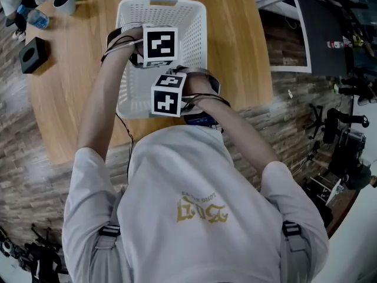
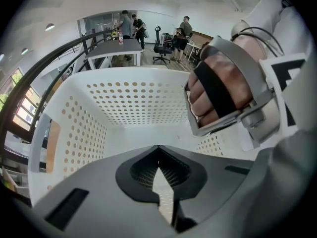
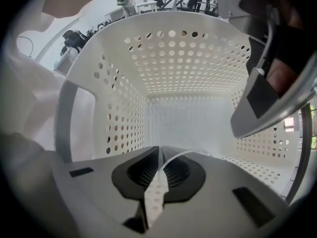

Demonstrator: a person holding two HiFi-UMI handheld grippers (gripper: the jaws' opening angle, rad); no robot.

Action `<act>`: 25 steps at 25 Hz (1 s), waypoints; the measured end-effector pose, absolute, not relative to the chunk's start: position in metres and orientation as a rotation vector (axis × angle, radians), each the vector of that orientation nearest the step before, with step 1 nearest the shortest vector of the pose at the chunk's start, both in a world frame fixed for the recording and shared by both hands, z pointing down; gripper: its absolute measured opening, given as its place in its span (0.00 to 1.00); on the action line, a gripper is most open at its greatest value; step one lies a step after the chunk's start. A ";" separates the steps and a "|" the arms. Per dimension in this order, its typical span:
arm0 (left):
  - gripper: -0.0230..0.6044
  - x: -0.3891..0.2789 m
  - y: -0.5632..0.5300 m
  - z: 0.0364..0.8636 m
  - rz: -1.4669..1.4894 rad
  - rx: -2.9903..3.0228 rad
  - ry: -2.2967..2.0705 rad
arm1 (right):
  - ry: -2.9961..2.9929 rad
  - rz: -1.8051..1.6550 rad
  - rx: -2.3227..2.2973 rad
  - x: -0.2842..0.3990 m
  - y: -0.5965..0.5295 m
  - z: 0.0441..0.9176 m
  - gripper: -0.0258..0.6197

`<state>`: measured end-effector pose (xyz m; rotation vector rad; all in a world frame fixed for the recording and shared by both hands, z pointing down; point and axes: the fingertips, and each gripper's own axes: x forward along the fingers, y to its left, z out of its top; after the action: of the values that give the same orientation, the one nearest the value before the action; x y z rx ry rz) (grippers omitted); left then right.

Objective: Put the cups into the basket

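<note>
A white perforated basket [image 1: 162, 3] stands on the wooden table [image 1: 235, 46]. Both grippers reach down into it. My left gripper [image 1: 159, 46] is over the basket's middle; in the left gripper view its jaws [image 2: 158, 150] are shut with nothing between them, above the basket wall [image 2: 138, 100]. My right gripper [image 1: 169, 94] is at the basket's near end. In the right gripper view [image 3: 159, 150] it is shut on a thin clear curved rim [image 3: 190, 152], seemingly a transparent cup. A white mug [image 1: 65, 2] sits at the table's far left.
A water bottle [image 1: 36, 20] and a black box [image 1: 32, 55] lie at the table's left edge. A dark desk [image 1: 321, 28] and office gear stand to the right. Several people stand in the background [image 2: 129, 24].
</note>
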<state>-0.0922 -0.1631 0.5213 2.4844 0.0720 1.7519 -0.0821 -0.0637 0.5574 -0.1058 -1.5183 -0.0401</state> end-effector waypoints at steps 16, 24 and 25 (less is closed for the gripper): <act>0.05 -0.084 -0.164 0.543 1.727 2.390 0.115 | -1.423 -0.054 -0.107 -0.072 -0.069 0.576 0.08; 0.05 -0.082 -0.160 0.547 1.708 2.372 0.133 | -1.390 -0.035 -0.101 -0.066 -0.069 0.585 0.08; 0.05 -0.082 -0.159 0.548 1.708 2.367 0.133 | -1.388 -0.031 -0.103 -0.066 -0.068 0.585 0.08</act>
<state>-0.0822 -0.1592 0.5478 2.3668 0.1331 1.7076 -0.0659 -0.0683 0.5847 -0.1034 -1.3885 -0.0309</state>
